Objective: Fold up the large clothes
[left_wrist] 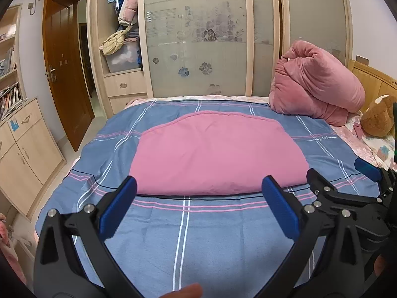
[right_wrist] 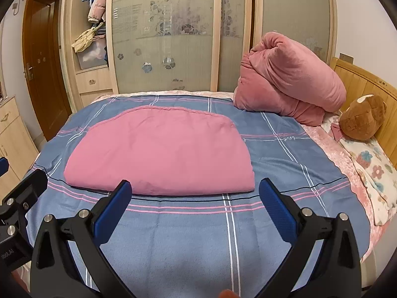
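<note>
A pink cloth (left_wrist: 213,154) lies folded flat in a neat wide stack in the middle of the blue plaid bed cover (left_wrist: 198,243); it also shows in the right wrist view (right_wrist: 158,156). My left gripper (left_wrist: 199,183) is open and empty, held above the cover just in front of the cloth's near edge. My right gripper (right_wrist: 194,186) is open and empty too, close beside the left one and just short of the cloth's near right part. The right gripper also shows at the right edge of the left wrist view (left_wrist: 340,171).
A bundled pink quilt (right_wrist: 290,82) sits at the bed's far right by the wooden headboard (right_wrist: 367,84), with a brown plush toy (right_wrist: 362,116) and a floral pillow (right_wrist: 372,171). A wardrobe (right_wrist: 163,34) stands behind the bed. A door (left_wrist: 62,59) and cabinets (left_wrist: 22,144) are at left.
</note>
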